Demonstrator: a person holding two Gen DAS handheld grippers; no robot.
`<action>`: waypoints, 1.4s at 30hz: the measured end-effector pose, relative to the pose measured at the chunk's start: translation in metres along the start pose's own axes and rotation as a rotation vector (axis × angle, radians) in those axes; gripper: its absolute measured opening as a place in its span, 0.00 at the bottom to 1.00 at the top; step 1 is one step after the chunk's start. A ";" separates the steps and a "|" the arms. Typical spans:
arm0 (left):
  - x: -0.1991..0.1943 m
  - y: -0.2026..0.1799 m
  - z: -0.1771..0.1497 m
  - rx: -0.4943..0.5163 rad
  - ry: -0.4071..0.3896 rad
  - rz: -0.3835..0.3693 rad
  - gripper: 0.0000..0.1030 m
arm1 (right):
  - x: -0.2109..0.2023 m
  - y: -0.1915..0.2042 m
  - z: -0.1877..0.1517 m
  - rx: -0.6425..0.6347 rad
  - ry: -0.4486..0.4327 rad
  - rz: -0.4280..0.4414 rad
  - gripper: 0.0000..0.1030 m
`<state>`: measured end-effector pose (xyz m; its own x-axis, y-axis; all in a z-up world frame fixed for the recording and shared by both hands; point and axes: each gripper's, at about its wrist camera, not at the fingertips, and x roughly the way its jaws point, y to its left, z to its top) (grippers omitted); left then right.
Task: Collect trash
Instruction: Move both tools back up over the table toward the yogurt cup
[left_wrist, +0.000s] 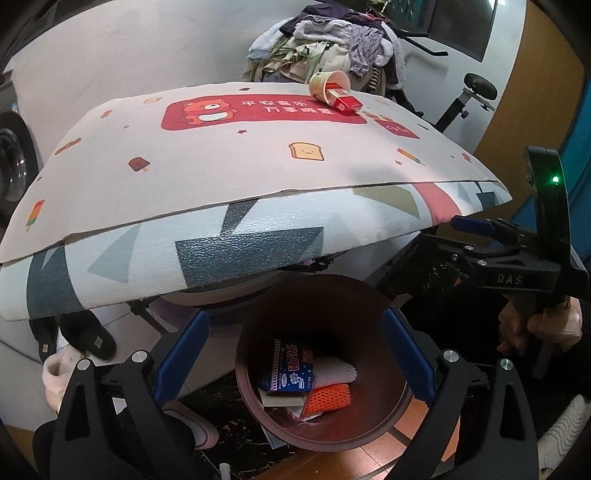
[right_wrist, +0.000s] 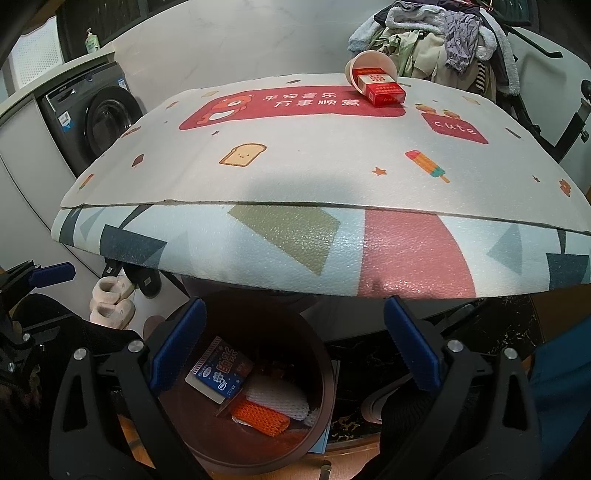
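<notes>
- Cartoon-printed mat (left_wrist: 229, 162) covers a table ahead of both grippers, over a second sheet with triangle shapes (right_wrist: 280, 240) that droops at the near edge.
- Below and between the blue fingers, a brown trash bin (left_wrist: 373, 314) stands on the floor, holding a blue snack wrapper (left_wrist: 290, 367), white foam netting (left_wrist: 336, 371), orange foam netting (left_wrist: 330, 397) and paper scraps that are hard to identify.
- Far across the mat, a tipped paper cup (right_wrist: 371, 70) lies with a red cigarette box (right_wrist: 382, 90) at its mouth.
- Left gripper (left_wrist: 295, 354): jaws apart, empty.
- Right gripper (right_wrist: 295, 347): jaws apart, empty.
- Clothes pile (right_wrist: 443, 40) behind; the table's underside is hidden.
</notes>
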<state>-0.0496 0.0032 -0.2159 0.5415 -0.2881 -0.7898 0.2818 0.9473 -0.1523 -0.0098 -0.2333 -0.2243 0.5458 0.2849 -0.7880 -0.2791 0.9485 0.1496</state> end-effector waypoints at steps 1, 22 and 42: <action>0.000 0.002 0.000 -0.007 -0.002 0.005 0.91 | 0.000 0.000 0.000 0.000 -0.001 0.000 0.92; -0.002 0.014 0.041 0.034 -0.084 0.074 0.94 | -0.001 -0.019 0.016 0.084 -0.014 0.057 0.94; 0.016 0.050 0.162 0.035 -0.176 0.086 0.94 | 0.029 -0.113 0.178 0.141 -0.190 -0.081 0.94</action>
<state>0.1015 0.0229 -0.1401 0.6939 -0.2297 -0.6824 0.2543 0.9649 -0.0662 0.1786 -0.3079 -0.1582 0.7042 0.2154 -0.6766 -0.1226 0.9755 0.1829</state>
